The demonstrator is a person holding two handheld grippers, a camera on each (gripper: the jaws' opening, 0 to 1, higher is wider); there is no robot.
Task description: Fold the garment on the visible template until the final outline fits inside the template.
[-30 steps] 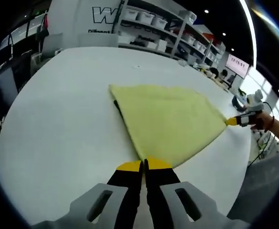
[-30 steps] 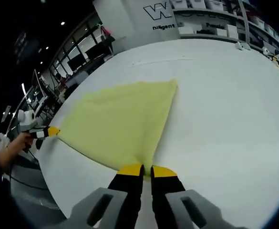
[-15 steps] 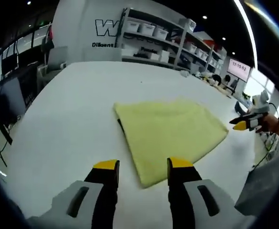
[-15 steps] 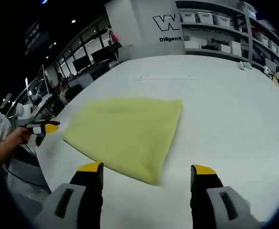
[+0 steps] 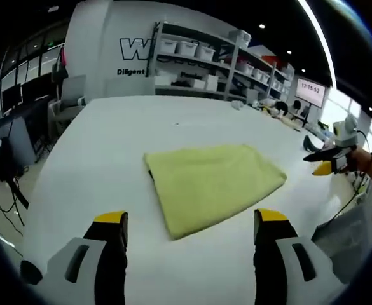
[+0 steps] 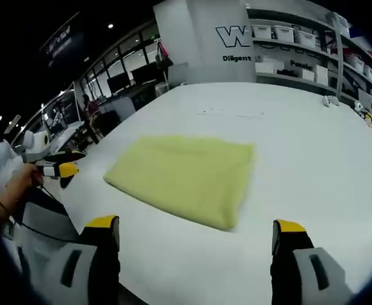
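Note:
A folded pale yellow garment lies flat on the white table; the right gripper view shows the same garment. My left gripper is open, raised and pulled back from the garment's near corner, with nothing between its yellow-tipped jaws. My right gripper is open too, back from the near edge and holding nothing. In the left gripper view the right gripper appears at the far right in a hand. In the right gripper view the left gripper appears at the far left. I see no template outline.
Shelving with white bins and a wall with lettering stand beyond the table's far side. Desks and monitors stand off to one side. Bare white table surrounds the garment. Small items lie near the far edge.
Both grippers let go of the garment's corners, opened wide and drew back and up. The garment now lies flat in a squarer outline.

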